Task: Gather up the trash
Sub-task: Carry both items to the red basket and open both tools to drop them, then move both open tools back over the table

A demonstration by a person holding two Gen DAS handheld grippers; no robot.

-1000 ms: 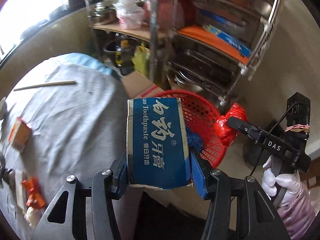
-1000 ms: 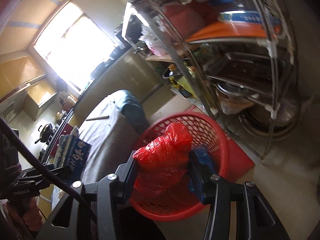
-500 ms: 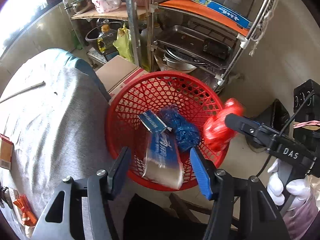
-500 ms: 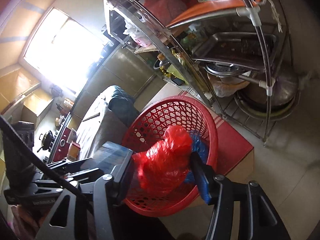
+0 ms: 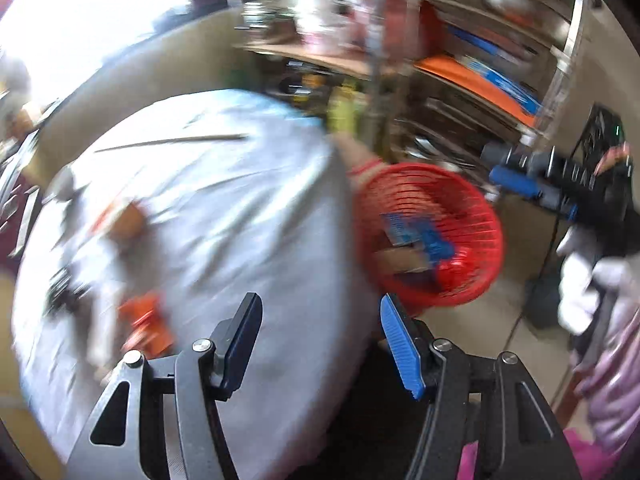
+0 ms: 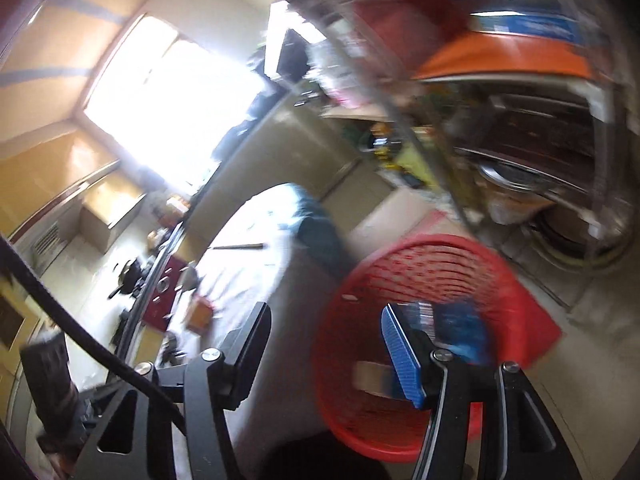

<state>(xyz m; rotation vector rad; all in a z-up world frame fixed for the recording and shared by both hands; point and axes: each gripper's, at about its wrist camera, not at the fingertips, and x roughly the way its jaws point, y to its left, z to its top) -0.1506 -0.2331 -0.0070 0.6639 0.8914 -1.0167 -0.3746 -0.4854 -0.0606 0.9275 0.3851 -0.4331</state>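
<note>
- Both loads dropped since earlier frame: blue box [image 5: 402,229] & red bag [image 5: 454,274] now in red basket [image 5: 486,216].
- Left gripper [image 5: 320,344], right gripper [image 6: 324,350]: jaws apart, empty.
- Next: back to desk [image 5: 240,216], grab orange scrap [image 5: 148,320].

Red plastic lattice basket [image 5: 430,236]

No text readable — motion blur smears the blue box [image 5: 402,228] lettering; labels illegible
</note>
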